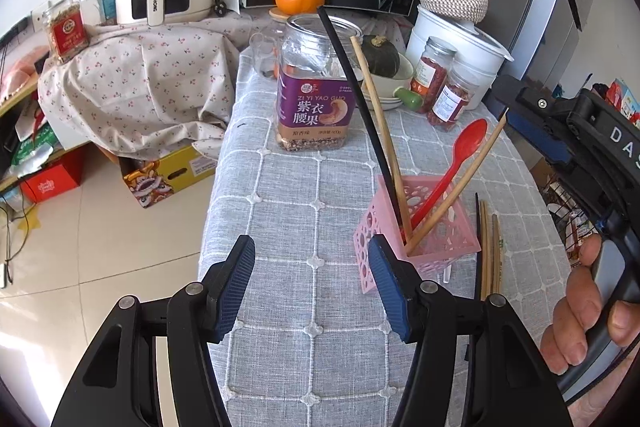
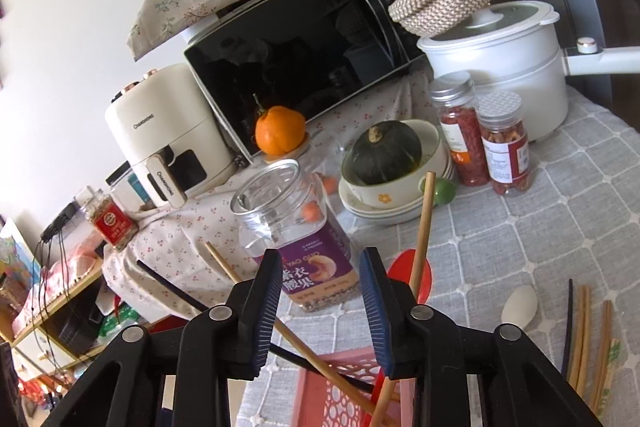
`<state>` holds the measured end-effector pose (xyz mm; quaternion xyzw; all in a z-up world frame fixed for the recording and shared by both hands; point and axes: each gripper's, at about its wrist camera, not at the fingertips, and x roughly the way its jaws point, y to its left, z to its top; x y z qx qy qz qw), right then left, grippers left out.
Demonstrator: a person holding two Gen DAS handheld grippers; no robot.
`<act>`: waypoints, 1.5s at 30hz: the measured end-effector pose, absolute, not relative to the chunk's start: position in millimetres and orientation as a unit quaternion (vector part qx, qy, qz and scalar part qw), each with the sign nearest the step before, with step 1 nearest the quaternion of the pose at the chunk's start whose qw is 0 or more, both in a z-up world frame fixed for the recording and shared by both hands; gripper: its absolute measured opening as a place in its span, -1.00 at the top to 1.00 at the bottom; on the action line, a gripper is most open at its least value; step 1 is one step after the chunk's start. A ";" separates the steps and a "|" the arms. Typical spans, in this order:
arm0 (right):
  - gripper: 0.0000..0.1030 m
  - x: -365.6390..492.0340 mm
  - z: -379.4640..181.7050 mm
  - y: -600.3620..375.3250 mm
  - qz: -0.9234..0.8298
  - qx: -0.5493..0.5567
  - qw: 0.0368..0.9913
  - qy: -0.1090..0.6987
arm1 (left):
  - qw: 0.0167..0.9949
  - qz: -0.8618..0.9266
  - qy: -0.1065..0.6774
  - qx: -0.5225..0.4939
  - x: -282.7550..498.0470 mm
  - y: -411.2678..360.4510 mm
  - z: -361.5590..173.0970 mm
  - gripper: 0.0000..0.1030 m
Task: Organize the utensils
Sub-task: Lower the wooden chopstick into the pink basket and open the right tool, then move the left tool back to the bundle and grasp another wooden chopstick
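Hand-held gripper (image 2: 320,311) open above chopstick-filled pink basket (image 2: 320,387).

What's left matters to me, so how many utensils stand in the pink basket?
4. A black chopstick and a wooden chopstick lean left; the red spoon and another wooden chopstick lean right. Shorter items inside the pink basket could be hidden.

Right gripper (image 2: 320,307) jaws apart, empty, above pink basket (image 2: 340,387) holding chopsticks (image 2: 420,247).
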<state>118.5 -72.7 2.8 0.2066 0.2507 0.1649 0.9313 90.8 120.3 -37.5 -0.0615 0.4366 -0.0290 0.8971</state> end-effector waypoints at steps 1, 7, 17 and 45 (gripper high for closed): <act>0.18 116.2 6.0 -76.3 0.167 0.205 0.930 0.255 | 0.897 -0.033 0.438 -0.060 90.3 117.1 -37.1 -0.22; -0.08 103.8 15.4 -113.8 0.156 0.205 0.924 0.283 | 0.890 -0.061 0.449 -0.046 85.3 91.7 -38.8 -0.36; -0.34 97.5 -6.6 -182.7 0.074 0.170 0.903 0.388 | 0.874 -0.110 0.473 -0.009 79.9 32.2 -43.2 -0.43; -0.42 99.8 -68.3 -281.7 0.005 0.149 0.827 0.542 | 0.808 -0.147 0.569 0.049 177.2 -124.5 -120.3 0.96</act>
